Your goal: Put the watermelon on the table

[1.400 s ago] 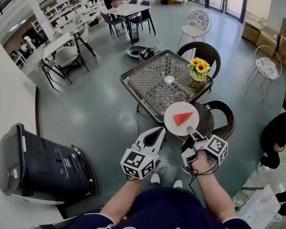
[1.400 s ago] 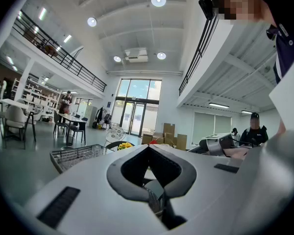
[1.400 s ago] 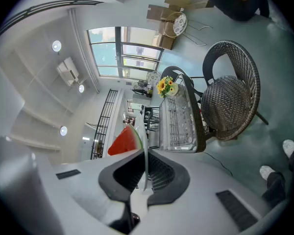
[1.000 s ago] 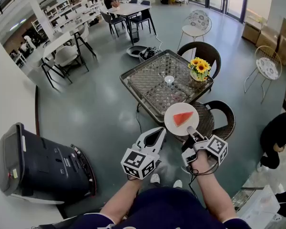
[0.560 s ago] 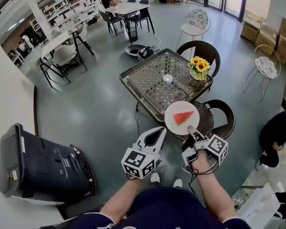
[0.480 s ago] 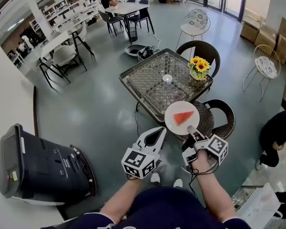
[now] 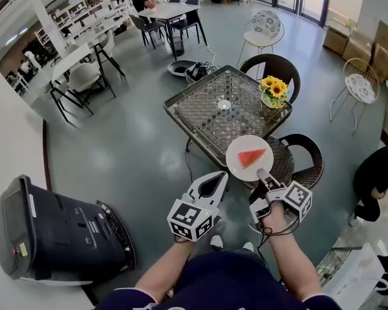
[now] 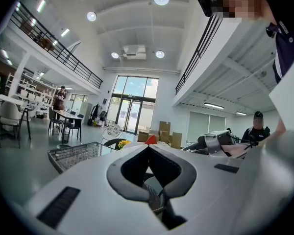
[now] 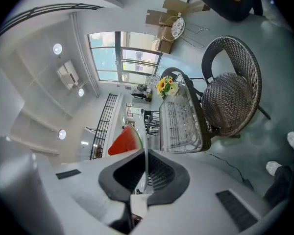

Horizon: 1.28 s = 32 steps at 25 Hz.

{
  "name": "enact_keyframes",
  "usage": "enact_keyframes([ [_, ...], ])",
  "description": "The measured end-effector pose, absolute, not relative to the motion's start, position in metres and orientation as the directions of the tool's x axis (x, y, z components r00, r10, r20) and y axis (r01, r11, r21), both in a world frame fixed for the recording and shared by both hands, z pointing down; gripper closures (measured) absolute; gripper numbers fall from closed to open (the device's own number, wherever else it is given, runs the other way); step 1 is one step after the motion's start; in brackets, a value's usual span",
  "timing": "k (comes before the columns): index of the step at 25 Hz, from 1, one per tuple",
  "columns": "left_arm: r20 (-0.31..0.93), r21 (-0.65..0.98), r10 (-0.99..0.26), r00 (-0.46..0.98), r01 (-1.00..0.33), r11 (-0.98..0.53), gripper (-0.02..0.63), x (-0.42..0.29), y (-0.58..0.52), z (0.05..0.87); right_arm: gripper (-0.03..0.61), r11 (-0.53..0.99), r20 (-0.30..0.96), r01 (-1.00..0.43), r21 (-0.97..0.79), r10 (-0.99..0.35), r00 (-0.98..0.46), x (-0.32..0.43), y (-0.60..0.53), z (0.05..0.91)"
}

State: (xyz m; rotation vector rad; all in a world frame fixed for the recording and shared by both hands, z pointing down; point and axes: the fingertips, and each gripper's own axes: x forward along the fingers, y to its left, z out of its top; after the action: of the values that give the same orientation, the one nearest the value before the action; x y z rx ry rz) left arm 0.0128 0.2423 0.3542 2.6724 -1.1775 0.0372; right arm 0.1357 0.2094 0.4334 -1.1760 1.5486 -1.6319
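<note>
A red watermelon slice [image 7: 251, 157] lies on a round white plate [image 7: 237, 165]. My right gripper [image 7: 260, 172] is shut on the plate's near rim and holds it in the air, over the near corner of the glass-topped table [image 7: 200, 112] and a wicker chair [image 7: 302, 155]. In the right gripper view the plate's edge [image 9: 145, 146] runs between the jaws, with the slice [image 9: 125, 141] beyond. My left gripper [image 7: 224, 175] hangs beside the plate, to its left. Its jaws are shut on nothing, tips together [image 8: 148, 147].
On the table stand a pot of sunflowers [image 7: 273, 90] and a small white object [image 7: 224, 104]. A second wicker chair [image 7: 271, 66] is behind it. A black machine [image 7: 52, 237] sits on the floor at left. A person in black [image 7: 374, 173] crouches at right.
Both grippers have edged a little forward toward the table, the plate and slice going with the right one. Neither gripper's jaws have changed.
</note>
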Motion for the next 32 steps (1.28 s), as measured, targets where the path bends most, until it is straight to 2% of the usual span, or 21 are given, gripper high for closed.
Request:
enact_keyframes([
  [19, 0.115, 0.242, -0.689, 0.716, -0.693, -0.679, 0.609, -0.020, 0.164, 0.380, 0.569, -0.165, 0.231, -0.201, -0.966, -0.899, -0.373, 0.118, 0.139, 0.448],
  [32, 0.161, 0.230, -0.716, 0.680, -0.731, -0.643, 0.609, -0.006, 0.048, 0.408, 0.569, -0.168, 0.248, -0.213, -0.963, -0.861, -0.444, 0.128, 0.013, 0.478],
])
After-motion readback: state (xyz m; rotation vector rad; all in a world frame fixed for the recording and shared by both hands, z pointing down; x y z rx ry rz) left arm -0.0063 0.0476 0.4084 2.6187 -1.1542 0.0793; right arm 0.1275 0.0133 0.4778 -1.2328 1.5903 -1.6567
